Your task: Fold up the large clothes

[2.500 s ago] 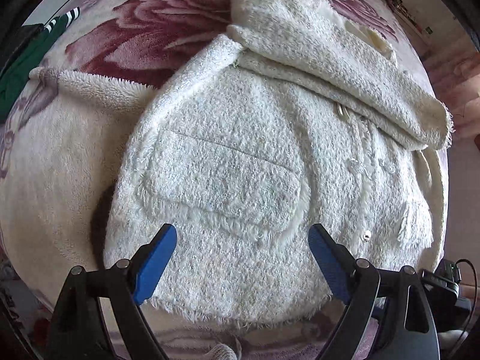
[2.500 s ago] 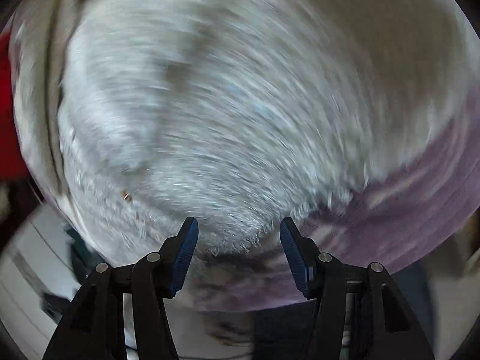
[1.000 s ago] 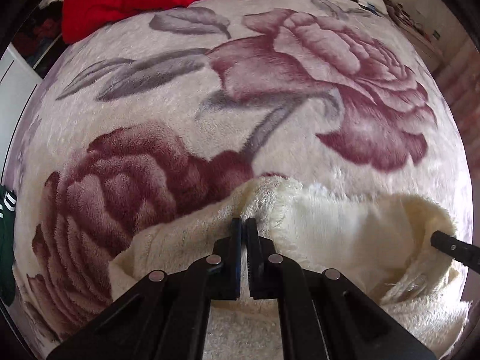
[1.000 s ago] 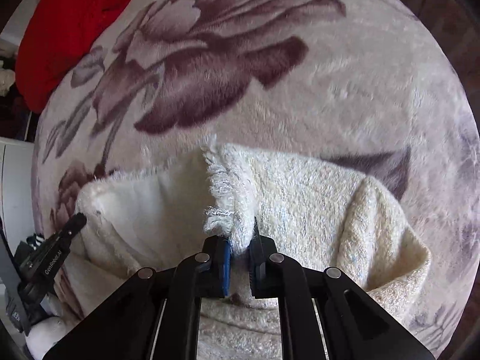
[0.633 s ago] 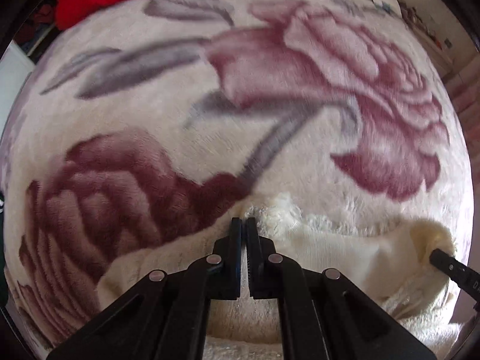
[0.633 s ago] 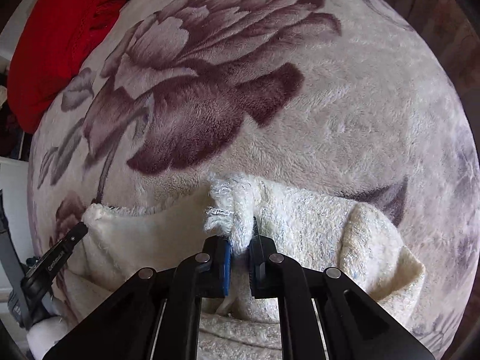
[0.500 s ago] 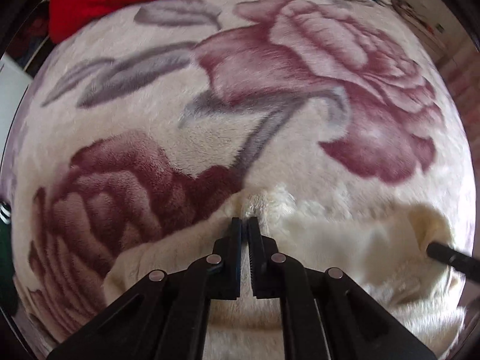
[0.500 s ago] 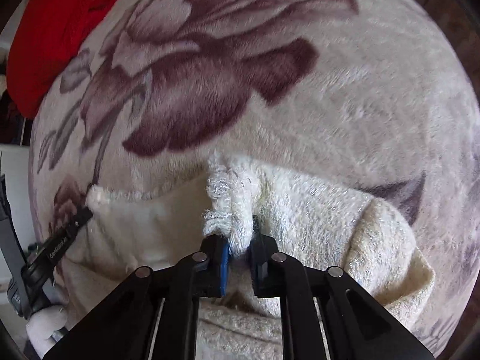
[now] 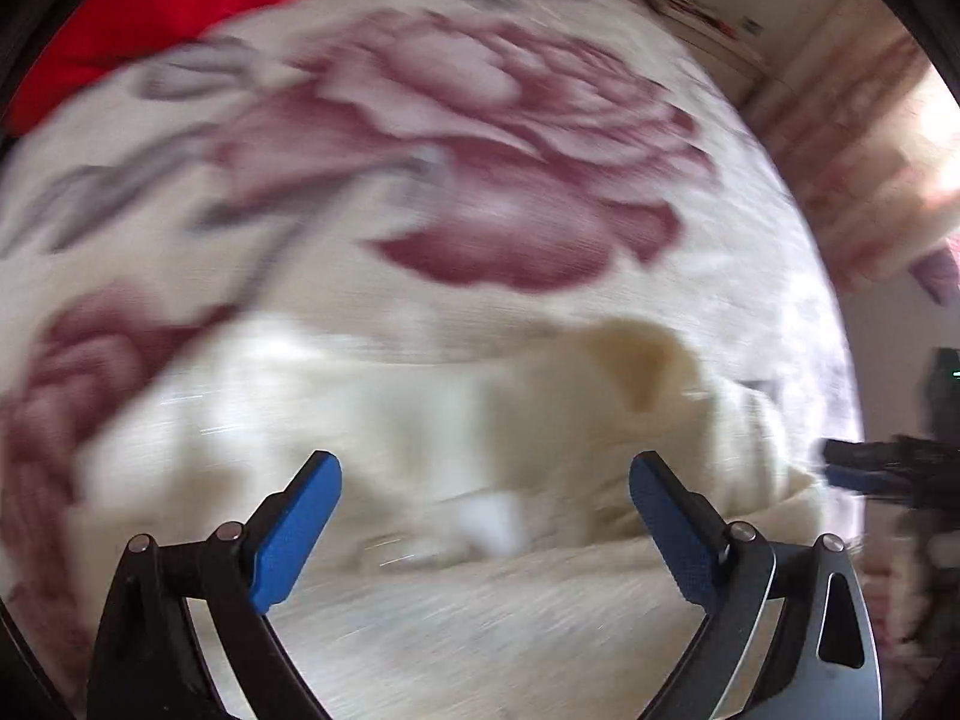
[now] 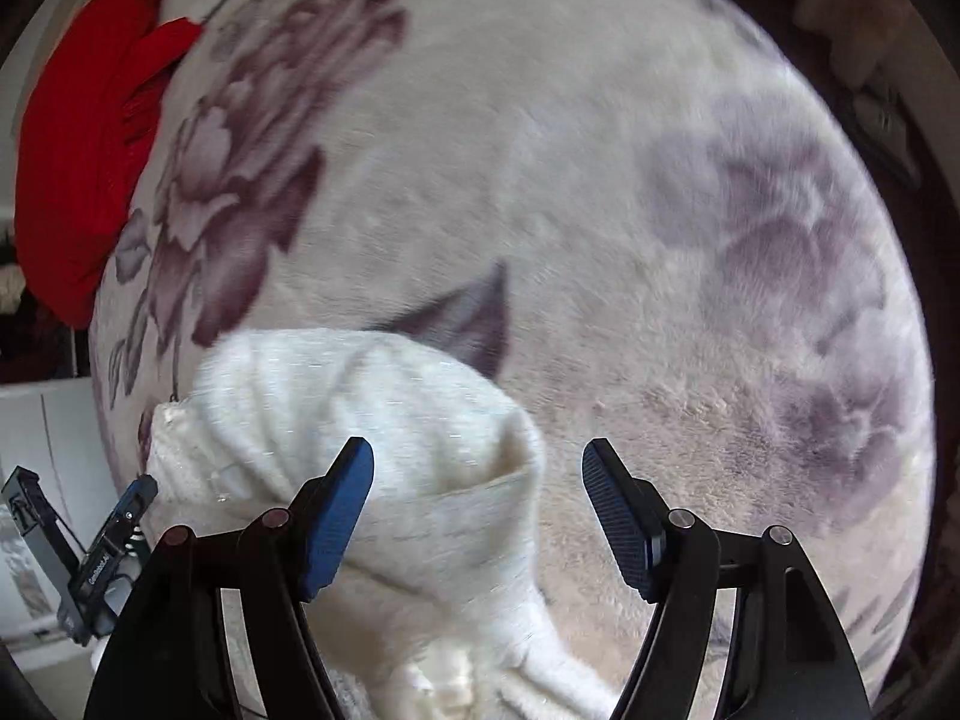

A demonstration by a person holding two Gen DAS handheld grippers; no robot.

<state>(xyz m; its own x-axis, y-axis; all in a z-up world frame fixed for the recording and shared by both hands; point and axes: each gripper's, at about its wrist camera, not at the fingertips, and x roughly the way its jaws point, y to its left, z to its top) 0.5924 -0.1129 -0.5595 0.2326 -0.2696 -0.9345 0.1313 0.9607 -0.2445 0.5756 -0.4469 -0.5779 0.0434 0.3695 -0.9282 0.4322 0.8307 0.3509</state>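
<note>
A fluffy white jacket [image 9: 432,420] lies folded over on a floral plush blanket [image 9: 492,138]. The left wrist view is blurred. My left gripper [image 9: 485,510] is open and empty just above the jacket's folded edge. In the right wrist view the jacket [image 10: 360,414] lies at lower left. My right gripper [image 10: 478,510] is open and empty over the jacket's right edge. The other gripper [image 10: 90,552] shows at the far left of that view.
A red garment [image 10: 84,144] lies at the blanket's far left; it also shows in the left wrist view [image 9: 198,6]. The rose-patterned blanket [image 10: 660,210] stretches ahead and right. A white cabinet [image 10: 42,450] stands at the left.
Both grippers were shut on the jacket's lifted edge; they have let go and stand open. The edge has dropped onto the jacket. Both views have shifted.
</note>
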